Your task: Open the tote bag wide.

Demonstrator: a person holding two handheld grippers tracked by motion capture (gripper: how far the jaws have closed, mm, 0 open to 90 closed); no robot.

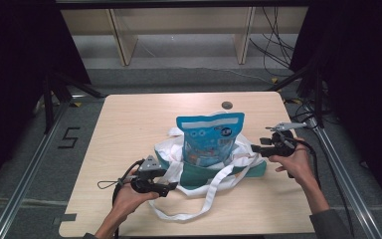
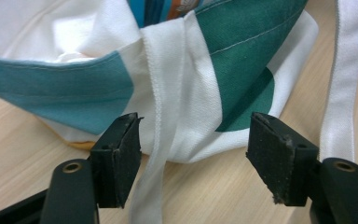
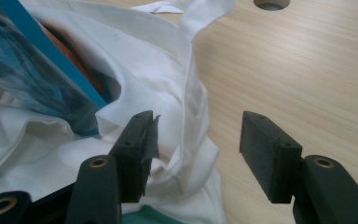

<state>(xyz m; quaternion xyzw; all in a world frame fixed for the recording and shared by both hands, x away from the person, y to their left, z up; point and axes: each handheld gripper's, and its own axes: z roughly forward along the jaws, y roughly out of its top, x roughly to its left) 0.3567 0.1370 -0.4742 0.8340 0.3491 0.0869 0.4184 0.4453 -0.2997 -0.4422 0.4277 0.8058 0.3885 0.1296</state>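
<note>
While pouch (image 1: 210, 138) stands in bag (image 1: 194, 172), both grippers' fingers (image 2: 121, 156) spread.

A pouch (image 1: 210, 138) stands in a cloth bag (image 1: 199, 167) at the table's (image 1: 129, 124) centre; a hole (image 1: 227, 105) lies above it in the frame.

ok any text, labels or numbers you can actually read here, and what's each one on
"5": dark mark on the floor, left of the table.
Blue snack pouch standing in the white and green tote bag: a white band, a round dark badge and colourful print on its front, all too small and blurred to read.
The left gripper view and right gripper view add no legible text.
</note>
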